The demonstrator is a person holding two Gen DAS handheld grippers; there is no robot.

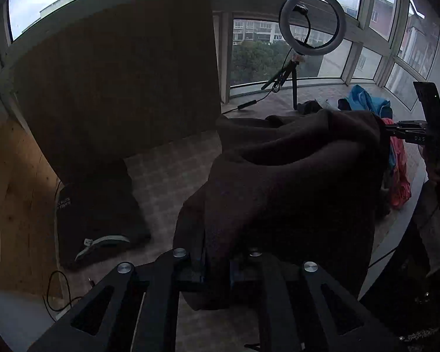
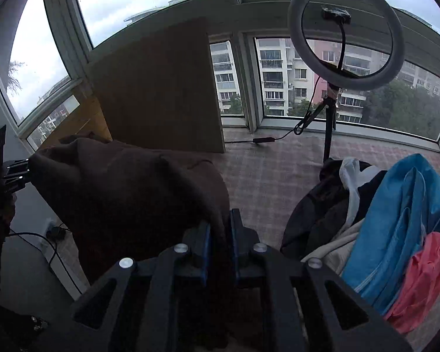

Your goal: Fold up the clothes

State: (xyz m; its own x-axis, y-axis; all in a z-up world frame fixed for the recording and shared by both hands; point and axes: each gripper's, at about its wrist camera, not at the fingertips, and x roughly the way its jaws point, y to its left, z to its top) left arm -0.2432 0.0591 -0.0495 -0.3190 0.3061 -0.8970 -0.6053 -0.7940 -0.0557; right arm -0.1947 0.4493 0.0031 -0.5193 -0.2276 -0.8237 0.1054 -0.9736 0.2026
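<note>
A dark brown garment [image 1: 293, 182] hangs lifted in the air between both grippers. My left gripper [image 1: 217, 267] is shut on one edge of it, close to the lens. My right gripper [image 2: 220, 243] is shut on the opposite edge of the brown garment [image 2: 126, 187]. The right gripper also shows at the right of the left wrist view [image 1: 396, 130], pinching the cloth. The left gripper shows at the left edge of the right wrist view [image 2: 23, 170]. The cloth sags between the two.
A pile of clothes, blue [image 2: 396, 223], pink [image 2: 422, 278], white and black, lies on the checked table cover [image 2: 264, 176] at the right. A ring light [image 2: 346, 32] on a tripod stands at the back. A brown board [image 1: 117, 82] leans against the windows. A dark bag [image 1: 96, 220] lies at the left.
</note>
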